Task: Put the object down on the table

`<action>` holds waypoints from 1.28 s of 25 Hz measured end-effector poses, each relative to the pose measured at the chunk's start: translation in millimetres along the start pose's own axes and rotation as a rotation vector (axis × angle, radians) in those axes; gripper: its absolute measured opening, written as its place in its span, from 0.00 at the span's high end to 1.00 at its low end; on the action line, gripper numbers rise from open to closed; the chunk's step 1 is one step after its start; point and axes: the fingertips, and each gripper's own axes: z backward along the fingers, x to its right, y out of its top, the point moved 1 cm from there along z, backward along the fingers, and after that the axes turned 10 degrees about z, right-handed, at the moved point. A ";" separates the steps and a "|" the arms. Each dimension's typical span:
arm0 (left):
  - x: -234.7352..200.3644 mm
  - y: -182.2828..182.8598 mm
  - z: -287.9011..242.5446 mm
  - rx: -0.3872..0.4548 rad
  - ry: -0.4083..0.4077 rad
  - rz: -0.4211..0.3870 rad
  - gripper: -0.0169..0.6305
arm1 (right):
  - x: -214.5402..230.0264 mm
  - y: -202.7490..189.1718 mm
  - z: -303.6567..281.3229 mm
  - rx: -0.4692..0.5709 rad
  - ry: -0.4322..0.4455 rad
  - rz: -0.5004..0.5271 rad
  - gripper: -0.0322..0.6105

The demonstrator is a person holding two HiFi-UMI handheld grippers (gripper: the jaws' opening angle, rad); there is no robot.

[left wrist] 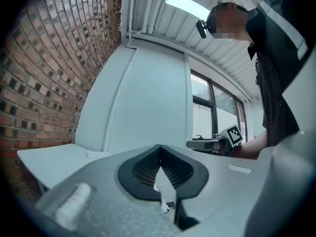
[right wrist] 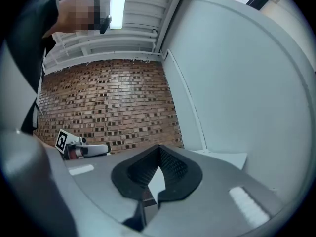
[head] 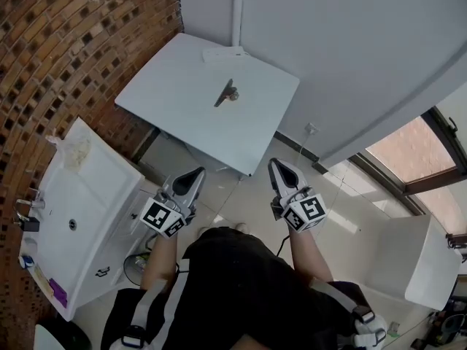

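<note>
Closest in, a dark shirt (head: 241, 283) filling the bottom of the head view, forearms reaching out from it. Just beyond, the left gripper (head: 194, 175) and the right gripper (head: 277, 168), held side by side short of the near edge of the white table (head: 182, 86), over the floor rather than the tabletop. Jaws of each pressed together at the tips in its own view, with nothing clamped between either pair.

Well ahead on the tabletop, a slim dark object (head: 227, 93), lying flat and apart from both grippers. Long axis on a diagonal: thin dark end toward the near left, paler rounded end toward the far right. Roughly midway between the two grippers' lines of reach, so neither clearly nearer. Judged from that, set down already, with nothing left to lower.

Near the far edge, a flat pale card (head: 222, 53), apart from the object. Off to the left, a white sink (head: 95, 195) against the brick wall (head: 73, 35).
</note>
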 end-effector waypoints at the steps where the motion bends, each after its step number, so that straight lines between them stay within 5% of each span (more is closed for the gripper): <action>1: -2.8 1.9 -1.3 0.000 -0.009 -0.002 0.97 | -0.1 -0.9 -4.5 -0.005 0.001 0.001 0.95; 25: -11.0 21.8 -2.7 0.040 -0.097 0.020 0.97 | -15.8 7.4 -30.7 -0.001 -0.020 0.046 0.95; 32: -17.1 19.9 9.2 0.044 -0.069 0.027 0.97 | -28.8 4.7 -31.7 0.007 -0.010 0.028 0.95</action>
